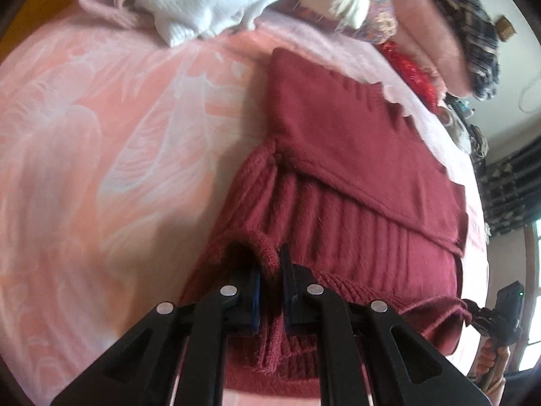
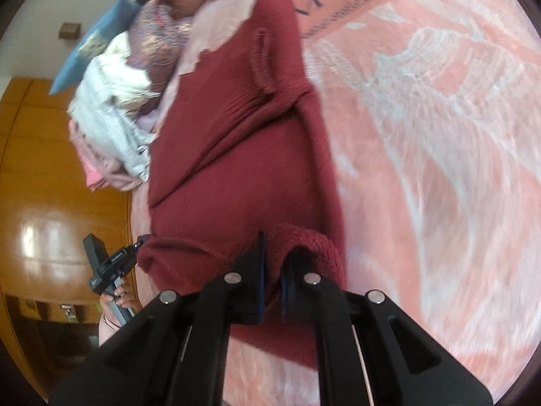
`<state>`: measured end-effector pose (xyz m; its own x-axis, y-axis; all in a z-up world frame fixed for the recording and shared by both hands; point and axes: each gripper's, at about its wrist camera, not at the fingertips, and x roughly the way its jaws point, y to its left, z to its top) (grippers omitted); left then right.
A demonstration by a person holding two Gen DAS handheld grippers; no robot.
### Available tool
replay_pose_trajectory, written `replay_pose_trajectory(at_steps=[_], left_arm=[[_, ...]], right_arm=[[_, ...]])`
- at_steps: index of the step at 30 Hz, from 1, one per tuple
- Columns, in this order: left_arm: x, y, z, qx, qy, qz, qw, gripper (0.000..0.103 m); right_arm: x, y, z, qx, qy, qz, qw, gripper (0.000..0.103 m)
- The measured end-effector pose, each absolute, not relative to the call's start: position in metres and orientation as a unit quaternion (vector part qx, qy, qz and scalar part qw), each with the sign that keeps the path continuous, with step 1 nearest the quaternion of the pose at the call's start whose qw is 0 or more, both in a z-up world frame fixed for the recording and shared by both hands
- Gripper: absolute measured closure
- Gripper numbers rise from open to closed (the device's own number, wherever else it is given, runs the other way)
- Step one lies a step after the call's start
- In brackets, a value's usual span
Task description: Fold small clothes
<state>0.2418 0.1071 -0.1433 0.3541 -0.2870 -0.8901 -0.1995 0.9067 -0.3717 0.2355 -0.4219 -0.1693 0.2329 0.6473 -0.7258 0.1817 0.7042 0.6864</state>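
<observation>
Sweater (image 1: 355, 155), dark red knit, is lying on a pink blanket (image 1: 111, 142), filling the middle of both wrist views, with one part folded over the ribbed part. The left gripper (image 1: 270, 291) is sitting at 6 o'clock in its own view, its jaws nearly closed and pinching a ribbed edge of the sweater between the blue pads. The right gripper (image 2: 272, 287) is likewise at 6 o'clock in its own view, jaws clamped tight on a rolled knit edge of the same sweater. In the left view the right gripper is showing at about 4 o'clock, gripping a bunched corner of the sweater. In the right view the left gripper is showing at about 8 o'clock, a hand (image 2: 116, 304) around its handle, its tip at another corner of the sweater. A pile of clothes (image 1: 209, 3), white and pink, is lying at 12 o'clock in the left view. Dark lettering is running along the blanket's border at 12 o'clock in the right view, too blurred to read.
</observation>
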Motion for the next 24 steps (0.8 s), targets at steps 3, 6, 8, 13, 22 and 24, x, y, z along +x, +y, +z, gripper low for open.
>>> replay_pose_trajectory(at_steps=[3,6,8,13,22,24], left_arm=[[0.25,0.109,-0.149,-0.22,0.577,-0.033,0.786,0.09],[0.251,0.114,-0.145,-0.231,0.581,-0.044,0.779,0.087],[0.249,0.12,-0.139,-0.239,0.581,-0.048,0.776,0.08],[0.241,0.136,-0.107,-0.213,0.548,-0.034,0.808,0.052],[0.25,0.105,-0.093,-0.103,0.53,-0.039,0.841,0.044],[0.254,0.092,-0.098,-0.073,0.531,-0.043,0.843,0.042]], right_arm=[[0.243,-0.425,-0.173,0.351,0.602,0.162,0.698,0.094],[0.243,-0.429,-0.165,0.348,0.598,0.172,0.702,0.091],[0.24,-0.43,-0.155,0.337,0.593,0.174,0.71,0.081],[0.232,-0.448,-0.113,0.275,0.554,0.127,0.775,0.045],[0.231,-0.412,-0.109,0.192,0.574,0.173,0.777,0.042],[0.236,-0.397,-0.114,0.174,0.582,0.182,0.773,0.042]])
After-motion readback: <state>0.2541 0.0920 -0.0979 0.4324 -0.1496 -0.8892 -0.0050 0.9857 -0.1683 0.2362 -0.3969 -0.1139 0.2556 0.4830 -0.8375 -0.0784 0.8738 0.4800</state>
